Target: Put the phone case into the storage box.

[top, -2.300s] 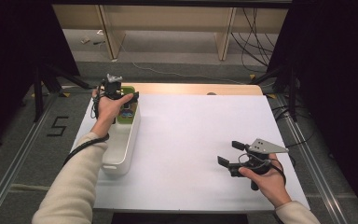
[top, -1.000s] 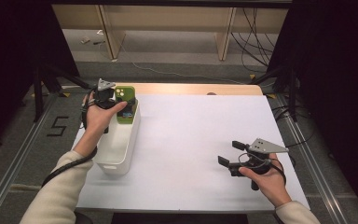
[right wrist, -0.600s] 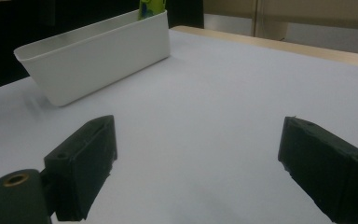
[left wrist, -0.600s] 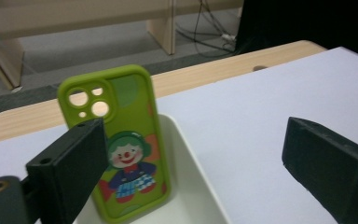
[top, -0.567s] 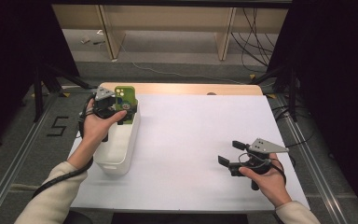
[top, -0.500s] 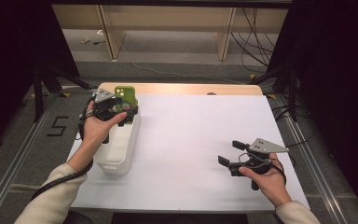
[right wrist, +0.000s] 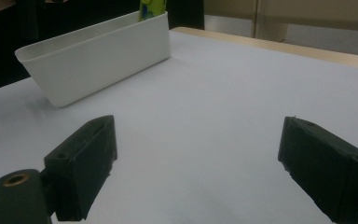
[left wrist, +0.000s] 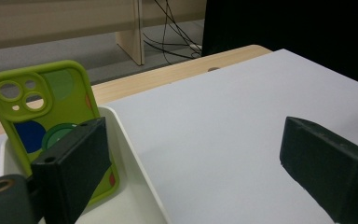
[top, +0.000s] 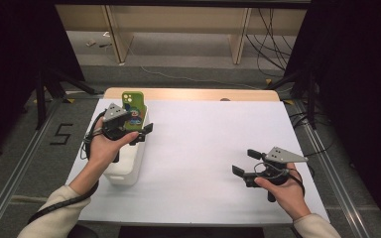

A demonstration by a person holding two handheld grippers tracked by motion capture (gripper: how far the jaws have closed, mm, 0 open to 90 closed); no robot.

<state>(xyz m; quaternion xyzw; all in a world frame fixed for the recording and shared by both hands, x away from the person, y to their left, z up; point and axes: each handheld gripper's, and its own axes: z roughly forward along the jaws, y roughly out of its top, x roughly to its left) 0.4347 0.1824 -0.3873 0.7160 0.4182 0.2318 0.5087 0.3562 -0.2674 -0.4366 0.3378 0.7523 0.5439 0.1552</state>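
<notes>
Green phone case [top: 133, 110] standing upright at the far end of the white bin [top: 127, 163] on your desk [top: 218, 144], your left gripper [top: 140, 135] spread empty just beside it, having just narrowed slightly, your right gripper [top: 245, 162] spread empty, well apart

You could read one sign: a black "5" [top: 61, 134] was marked on the floor [top: 25, 163]. It lay left of the table [top: 218, 144].
</notes>
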